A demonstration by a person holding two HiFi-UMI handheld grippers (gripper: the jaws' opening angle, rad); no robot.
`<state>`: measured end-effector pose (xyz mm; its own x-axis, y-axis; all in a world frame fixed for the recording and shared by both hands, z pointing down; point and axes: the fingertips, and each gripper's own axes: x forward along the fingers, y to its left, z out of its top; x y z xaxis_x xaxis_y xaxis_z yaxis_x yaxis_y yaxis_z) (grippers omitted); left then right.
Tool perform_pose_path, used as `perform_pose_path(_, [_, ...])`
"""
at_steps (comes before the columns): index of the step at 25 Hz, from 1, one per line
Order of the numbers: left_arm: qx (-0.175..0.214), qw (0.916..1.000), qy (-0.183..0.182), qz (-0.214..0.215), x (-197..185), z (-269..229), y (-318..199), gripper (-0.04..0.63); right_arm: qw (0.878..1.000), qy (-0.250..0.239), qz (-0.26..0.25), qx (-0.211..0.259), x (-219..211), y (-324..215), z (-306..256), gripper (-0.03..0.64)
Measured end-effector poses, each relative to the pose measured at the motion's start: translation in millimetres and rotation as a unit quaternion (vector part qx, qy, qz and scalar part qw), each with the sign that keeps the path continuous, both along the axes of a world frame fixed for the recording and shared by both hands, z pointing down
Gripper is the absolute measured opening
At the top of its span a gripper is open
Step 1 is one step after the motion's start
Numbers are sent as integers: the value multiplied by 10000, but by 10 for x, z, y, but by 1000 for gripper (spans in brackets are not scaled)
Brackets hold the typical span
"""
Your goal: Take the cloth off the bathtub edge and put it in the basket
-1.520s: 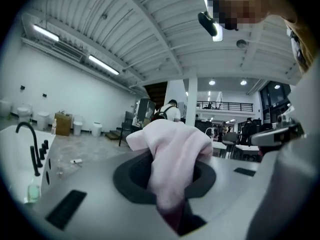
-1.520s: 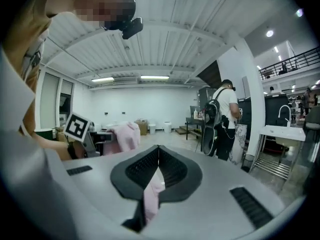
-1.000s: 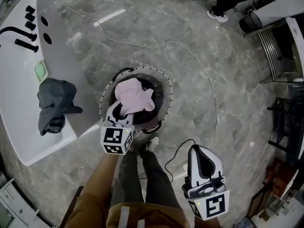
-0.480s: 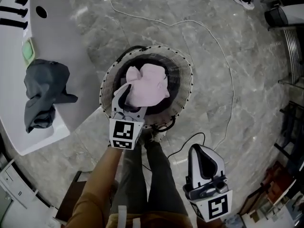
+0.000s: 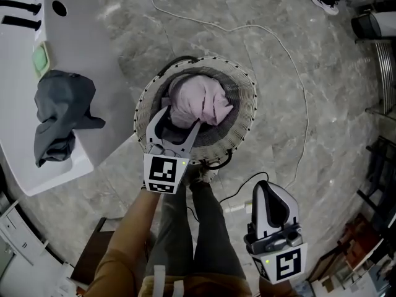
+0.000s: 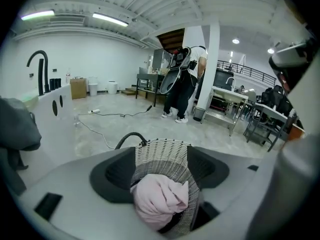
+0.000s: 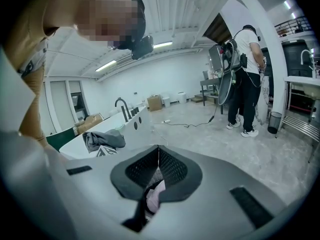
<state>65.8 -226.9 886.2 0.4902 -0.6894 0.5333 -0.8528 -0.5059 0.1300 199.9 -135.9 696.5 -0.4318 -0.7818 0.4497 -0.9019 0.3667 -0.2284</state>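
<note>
- The left gripper hangs over the near rim of the round wicker basket on the grey marble floor. Its jaws are spread in a wide V and have just been opening.
- A pink cloth lies bunched inside the basket, just ahead of the spread jaws. In the left gripper view the cloth sits low in the basket, and neither pad presses on it.
- The right gripper hangs lower in the head view, beside the person's legs and well apart from the basket. Its own view shows the two jaws meeting at the tips with nothing held. A sliver of pink cloth shows through the gap beneath them.
- A grey cloth is draped in a heap over the edge of the white bathtub at the left, well apart from both grippers.
- A small green pad rests on the bathtub rim just beyond the grey cloth, and a black tap rises further along.
- A thin white cable snakes across the floor past the basket.
- In the background another person stands facing away, carrying equipment on the back.
</note>
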Motion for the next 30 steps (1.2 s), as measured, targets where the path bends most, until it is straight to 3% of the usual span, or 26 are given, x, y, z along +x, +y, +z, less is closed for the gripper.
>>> perform_pose_path(9, [-22, 9998, -160, -83, -42, -187, 57, 293, 9999, 51, 85, 68, 9, 74, -191, 6])
perform_pose_path(13, [-21, 9999, -152, -8, -40, -384, 70, 254, 9997, 70, 128, 173, -18, 113, -397, 6])
perform_pose_path(17, [-25, 9999, -126, 34, -35, -652, 101, 159, 9994, 94, 147, 313, -68, 147, -678, 6])
perform_pose_path(26, [277, 9992, -145, -253, -146, -1639, 186, 13, 9974, 143, 296, 635, -109, 311, -1462, 6])
perform_pose_path(30, [403, 9986, -55, -339, -239, -2207, 215, 8, 9962, 179, 256, 814, -190, 380, -1896, 6])
